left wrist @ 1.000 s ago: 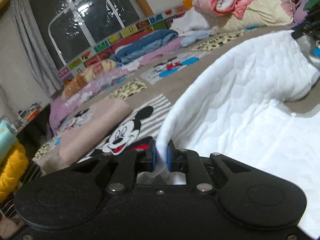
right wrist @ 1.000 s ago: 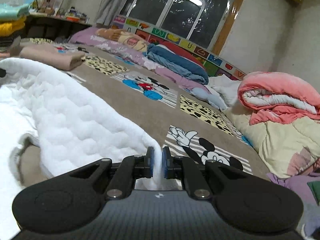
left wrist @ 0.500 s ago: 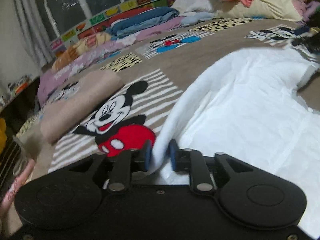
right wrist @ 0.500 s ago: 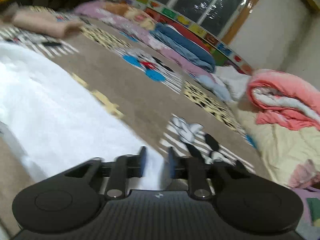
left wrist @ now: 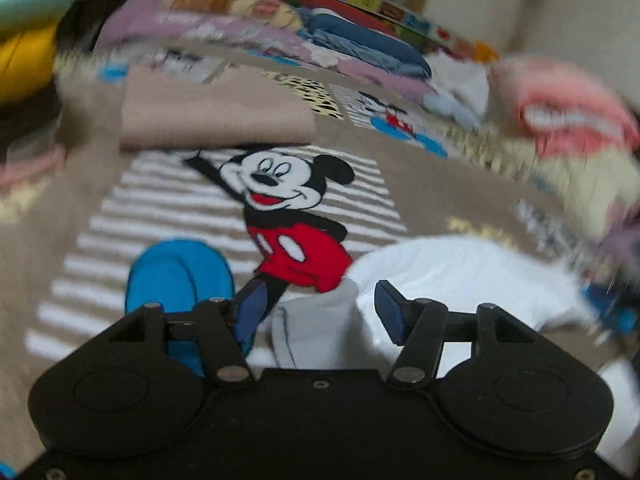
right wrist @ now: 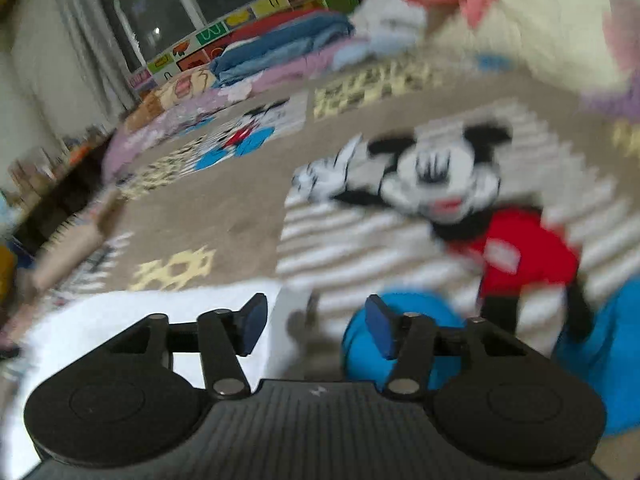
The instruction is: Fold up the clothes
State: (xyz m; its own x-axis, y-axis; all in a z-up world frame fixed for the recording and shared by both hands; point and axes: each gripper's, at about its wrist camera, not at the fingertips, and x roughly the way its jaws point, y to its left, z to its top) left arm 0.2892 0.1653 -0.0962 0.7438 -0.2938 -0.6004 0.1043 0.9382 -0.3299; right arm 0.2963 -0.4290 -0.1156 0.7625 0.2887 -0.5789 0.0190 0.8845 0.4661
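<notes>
Cartoon-print blanket [left wrist: 192, 208] underlies white garment [left wrist: 460, 272]; left gripper [left wrist: 316, 308] and right gripper [right wrist: 312, 324] opening, gripping nothing.

One white garment [left wrist: 460, 276], two tongs [left wrist: 318, 308] [right wrist: 312, 324]

White on the garment [left wrist: 460, 276]; tan on the blanket [left wrist: 420, 184], with white stripes and a cartoon mouse [left wrist: 288, 216] in black, white and red shorts, plus blue shoes. Dusty pink on the folded cloth [left wrist: 212, 120]. Black on both gripper bodies, blue on the pads [left wrist: 250, 312]. Coral-pink on the quilt [left wrist: 568, 116].
</notes>
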